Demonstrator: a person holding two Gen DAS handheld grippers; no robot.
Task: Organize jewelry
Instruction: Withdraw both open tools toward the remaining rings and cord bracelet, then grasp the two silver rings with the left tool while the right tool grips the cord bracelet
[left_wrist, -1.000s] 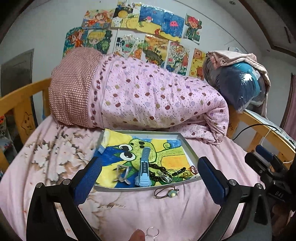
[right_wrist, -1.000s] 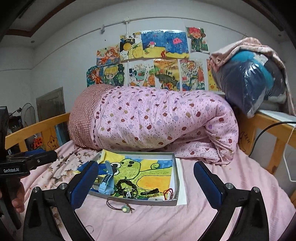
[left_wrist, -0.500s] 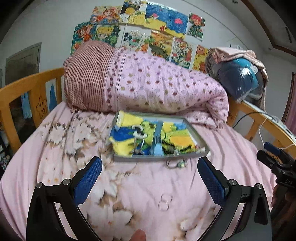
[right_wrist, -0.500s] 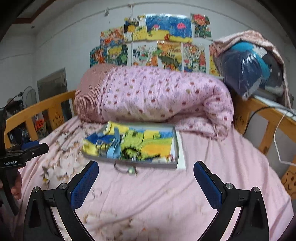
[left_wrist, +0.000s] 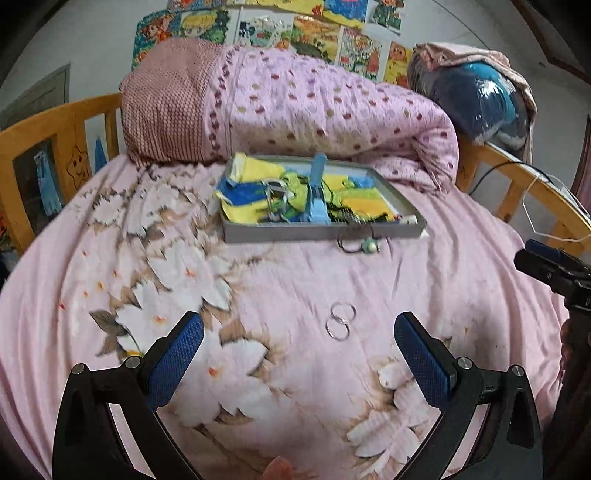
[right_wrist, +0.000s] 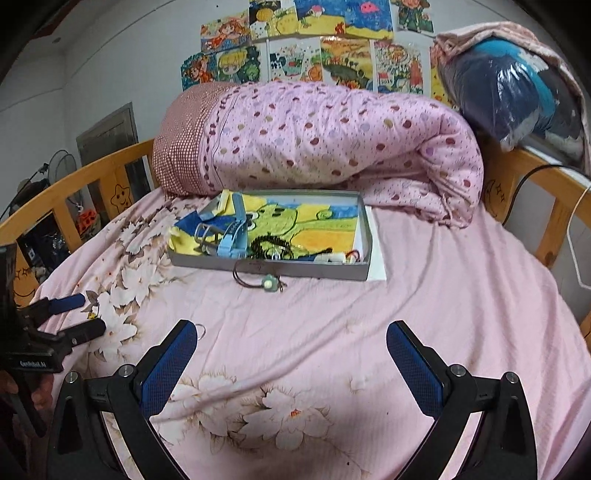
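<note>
Jewelry lies mostly in a shallow grey tray (left_wrist: 321, 233) on the bed, near a rolled pink quilt (left_wrist: 332, 110). Inside the tray, on a cartoon-print liner: a light blue watch (left_wrist: 317, 201) lying lengthwise, a dark beaded bracelet (right_wrist: 267, 245), silver pieces left of the watch, small red item at the right corner (right_wrist: 352, 255). Just outside the tray's front wall, on the pink floral sheet (left_wrist: 258, 295), a cord necklace with a pale green pendant (left_wrist: 369, 246), cord touching the tray wall. Nearer the camera, two silver rings (left_wrist: 340, 321) side by side on the sheet, touching or overlapping, well apart from the tray. Left tool (left_wrist: 299, 362) fingers spread wide, empty, above the sheet with the rings ahead between the fingers. Right tool (right_wrist: 291, 365) also spread wide, empty, over bare sheet. Wooden bed rail (right_wrist: 74, 192) at left, drawings on the wall (right_wrist: 314, 44) behind.
</note>
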